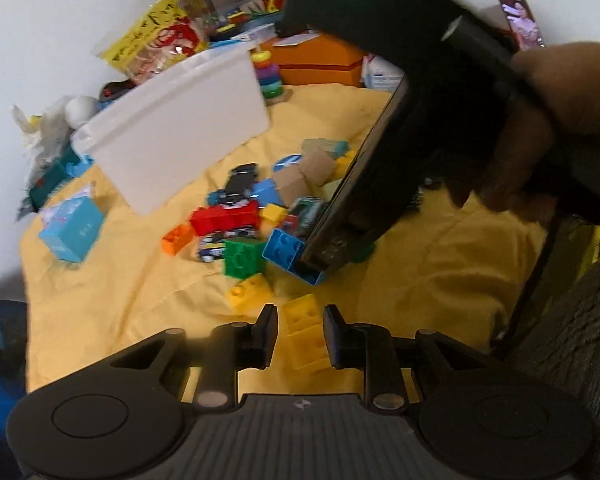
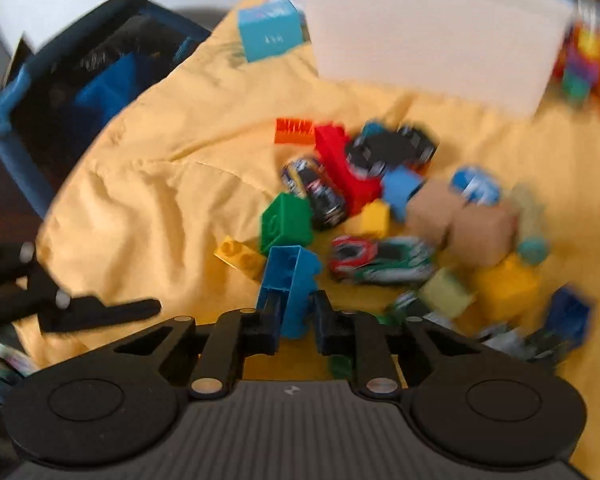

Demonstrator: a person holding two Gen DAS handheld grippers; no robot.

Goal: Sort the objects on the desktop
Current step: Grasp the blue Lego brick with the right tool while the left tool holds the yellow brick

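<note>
A pile of toy bricks, toy cars and cardboard cubes lies on a yellow cloth (image 1: 440, 280). My left gripper (image 1: 300, 334) is shut on a yellow brick (image 1: 304, 334) near the cloth's front. My right gripper (image 2: 294, 320) is shut on a blue brick (image 2: 290, 284); it shows in the left wrist view (image 1: 286, 250) under the right gripper's body. A green brick (image 1: 242, 258), a red brick (image 1: 224, 216) and a small yellow brick (image 1: 249, 289) lie close by. A white bin (image 1: 176, 120) stands behind the pile.
A light blue box (image 1: 74, 232) sits at the cloth's left. An orange box (image 1: 316, 60), a ring stacker (image 1: 270, 76) and snack bags (image 1: 152, 40) stand at the back. A dark blue bag (image 2: 80, 92) lies off the cloth's left edge.
</note>
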